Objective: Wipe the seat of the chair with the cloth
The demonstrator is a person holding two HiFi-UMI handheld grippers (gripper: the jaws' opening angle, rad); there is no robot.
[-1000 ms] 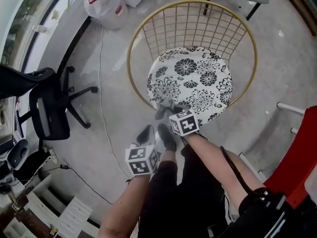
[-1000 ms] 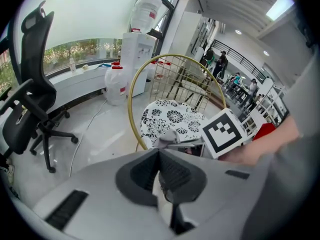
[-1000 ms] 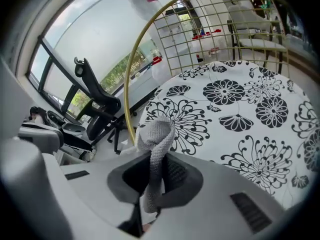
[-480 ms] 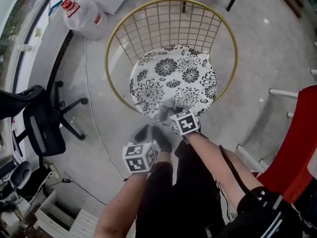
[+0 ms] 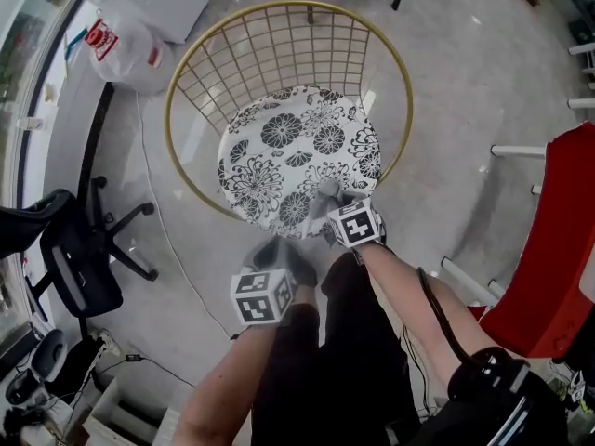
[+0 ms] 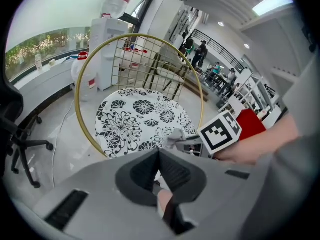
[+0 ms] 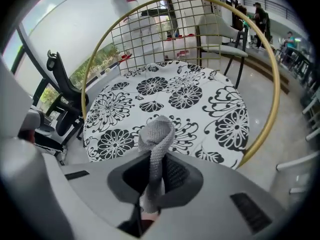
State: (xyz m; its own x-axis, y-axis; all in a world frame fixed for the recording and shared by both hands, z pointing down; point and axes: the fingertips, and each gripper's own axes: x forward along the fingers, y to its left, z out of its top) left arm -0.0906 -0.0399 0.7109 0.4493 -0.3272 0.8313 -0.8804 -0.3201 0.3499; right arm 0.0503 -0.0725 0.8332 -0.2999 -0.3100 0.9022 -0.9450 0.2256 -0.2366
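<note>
Grey-shelled, the left hand-held gripper (image 6: 159, 156) hangs off the seat's (image 5: 279, 147) 6 o'clock rim, its jaws closed on nothing. The right hand-held gripper (image 7: 151, 176) pinches the one knit cloth (image 7: 156, 131) over the seat's 5 o'clock edge. The cloth looks soft, light and floppy, so a bunched fold is probably the best place to hold it. There is one floral seat and two grippers.

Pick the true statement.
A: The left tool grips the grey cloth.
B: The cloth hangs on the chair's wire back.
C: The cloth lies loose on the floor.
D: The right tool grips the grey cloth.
D: the right tool is clamped on the grey cloth, whose bunched end sticks out over the floral seat, while the left tool is closed on nothing.
</note>
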